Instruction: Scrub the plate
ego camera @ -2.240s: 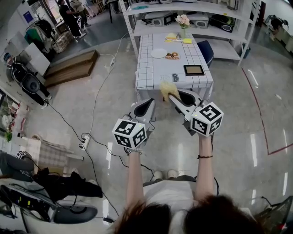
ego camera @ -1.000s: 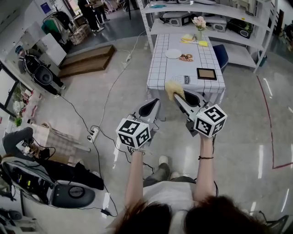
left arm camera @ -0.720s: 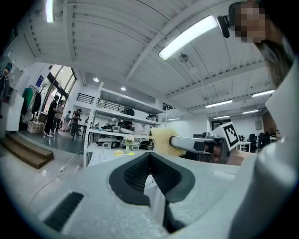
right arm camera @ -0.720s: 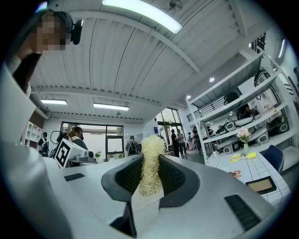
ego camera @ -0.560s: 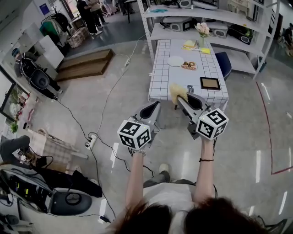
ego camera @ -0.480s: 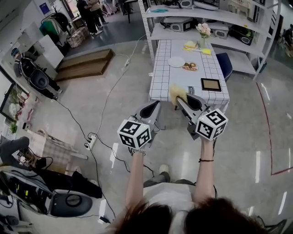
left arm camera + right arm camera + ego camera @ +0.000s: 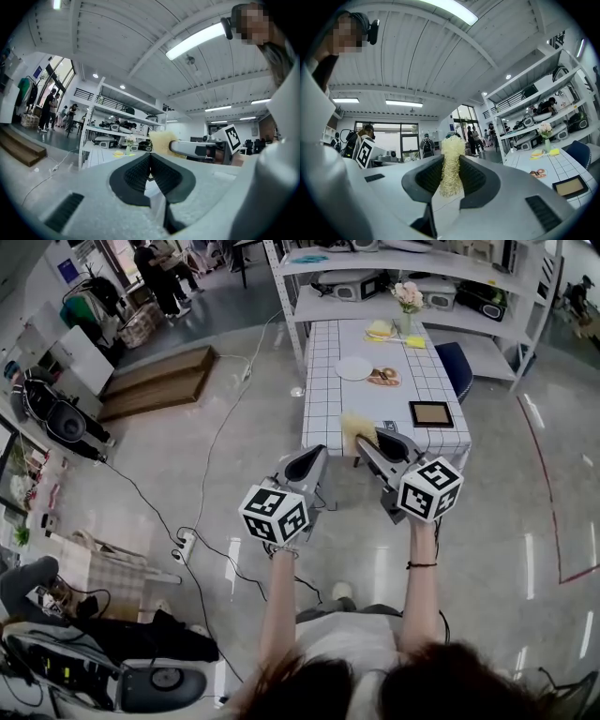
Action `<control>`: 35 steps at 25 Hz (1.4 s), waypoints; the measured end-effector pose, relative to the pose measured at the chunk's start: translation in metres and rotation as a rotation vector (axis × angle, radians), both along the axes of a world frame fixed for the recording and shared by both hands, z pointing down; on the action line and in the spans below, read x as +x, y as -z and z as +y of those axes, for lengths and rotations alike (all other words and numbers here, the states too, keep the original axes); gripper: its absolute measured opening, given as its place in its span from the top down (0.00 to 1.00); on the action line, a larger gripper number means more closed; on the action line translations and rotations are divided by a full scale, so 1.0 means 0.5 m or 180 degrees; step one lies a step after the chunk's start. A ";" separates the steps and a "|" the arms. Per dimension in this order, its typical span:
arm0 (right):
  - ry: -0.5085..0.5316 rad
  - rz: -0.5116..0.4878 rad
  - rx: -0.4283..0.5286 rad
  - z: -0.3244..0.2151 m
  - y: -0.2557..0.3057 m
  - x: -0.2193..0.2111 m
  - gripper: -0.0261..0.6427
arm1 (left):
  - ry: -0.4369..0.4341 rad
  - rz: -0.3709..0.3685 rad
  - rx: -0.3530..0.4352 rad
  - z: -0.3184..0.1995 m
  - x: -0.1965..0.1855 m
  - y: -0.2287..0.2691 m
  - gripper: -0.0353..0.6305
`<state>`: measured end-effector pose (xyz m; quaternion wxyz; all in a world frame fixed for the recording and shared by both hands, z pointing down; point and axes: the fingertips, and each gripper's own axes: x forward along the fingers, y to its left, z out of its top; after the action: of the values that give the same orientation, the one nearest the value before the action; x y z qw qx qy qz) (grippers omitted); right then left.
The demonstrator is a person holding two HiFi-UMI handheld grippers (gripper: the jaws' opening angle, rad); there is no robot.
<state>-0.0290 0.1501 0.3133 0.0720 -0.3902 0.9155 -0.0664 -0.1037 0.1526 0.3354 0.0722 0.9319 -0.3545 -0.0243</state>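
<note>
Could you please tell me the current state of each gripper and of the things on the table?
left gripper: jaws shut, nothing between them.
right gripper: jaws shut on the scrubber.
scrubber: clamped, sticking out past the jaws.
plate: flat on the table, untouched, ahead of both grippers.
flower vase: upright at the table's far end.
picture frame: lying flat near the table's front edge.

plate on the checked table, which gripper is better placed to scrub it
Right. The right gripper is shut on the yellow scrubber, while the left gripper is shut and empty. Both are far from the white plate.
</note>
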 end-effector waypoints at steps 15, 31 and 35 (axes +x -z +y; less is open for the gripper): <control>-0.0351 0.0108 -0.0144 -0.074 -0.042 -0.002 0.85 | -0.0296 0.0059 -0.0118 -0.088 0.002 -0.038 0.93; -0.0424 0.0196 -0.0305 -0.191 -0.080 0.023 0.85 | -0.0305 0.0098 -0.0275 -0.198 0.027 -0.077 0.93; -0.0390 0.0241 -0.0315 -0.249 -0.078 0.036 0.85 | -0.0264 0.0109 -0.0277 -0.254 0.040 -0.073 0.93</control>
<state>-0.0108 0.0256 0.3523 0.0219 -0.4508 0.8876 -0.0923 -0.0836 0.0258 0.3717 0.1197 0.9412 -0.3151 -0.0218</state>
